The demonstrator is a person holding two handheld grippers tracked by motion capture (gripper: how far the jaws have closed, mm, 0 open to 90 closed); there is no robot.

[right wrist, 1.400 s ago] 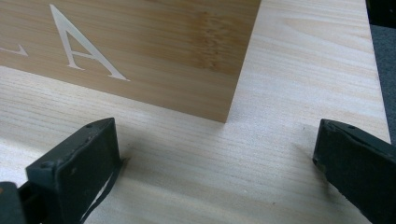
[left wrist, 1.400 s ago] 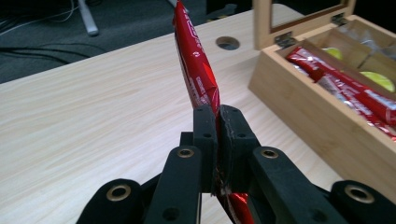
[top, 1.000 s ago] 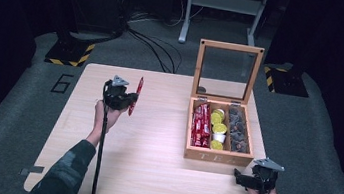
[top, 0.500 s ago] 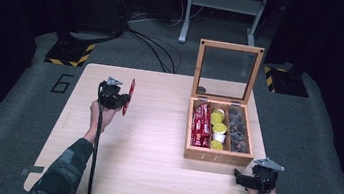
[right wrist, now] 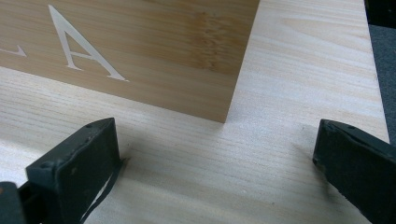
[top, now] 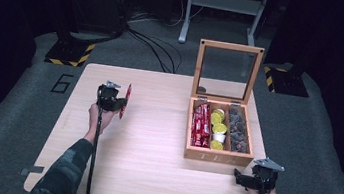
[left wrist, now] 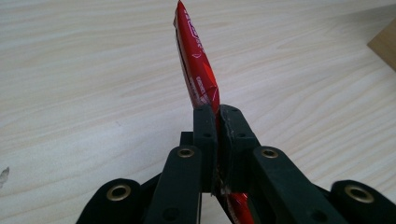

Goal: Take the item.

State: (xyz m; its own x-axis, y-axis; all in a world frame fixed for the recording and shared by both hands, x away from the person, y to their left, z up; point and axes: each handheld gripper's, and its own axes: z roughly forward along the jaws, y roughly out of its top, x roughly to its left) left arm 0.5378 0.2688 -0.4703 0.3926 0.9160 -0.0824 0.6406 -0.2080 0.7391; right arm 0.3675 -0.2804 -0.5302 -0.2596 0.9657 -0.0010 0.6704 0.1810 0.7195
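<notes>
High view places the left gripper (top: pixel 118 102) over the left part of the pale wooden table (top: pixel 149 175), well apart from the open wooden tea box with its glass lid raised (top: pixel 217 156). Its jaws are clamped tight on a slim red foil sachet (top: pixel 126 99), which stands nearly upright; in the left gripper view the sachet (left wrist: pixel 196 70) rises from between the closed jaws, gripped low on its length, with a short tail showing below. The right gripper (top: pixel 245 179) rests near the table's front right corner, just beside the box's front wall, jaws spread wide and holding nothing; the right gripper view shows the engraved box front (right wrist: pixel 140 56) close ahead.

The step in hand looks like setting the sachet down on bare table. To do it well, lower the hand until the sachet's free end touches wood, tilt it flat, then release. Whether the sachet is already touching the table is hard to tell from above.
</notes>
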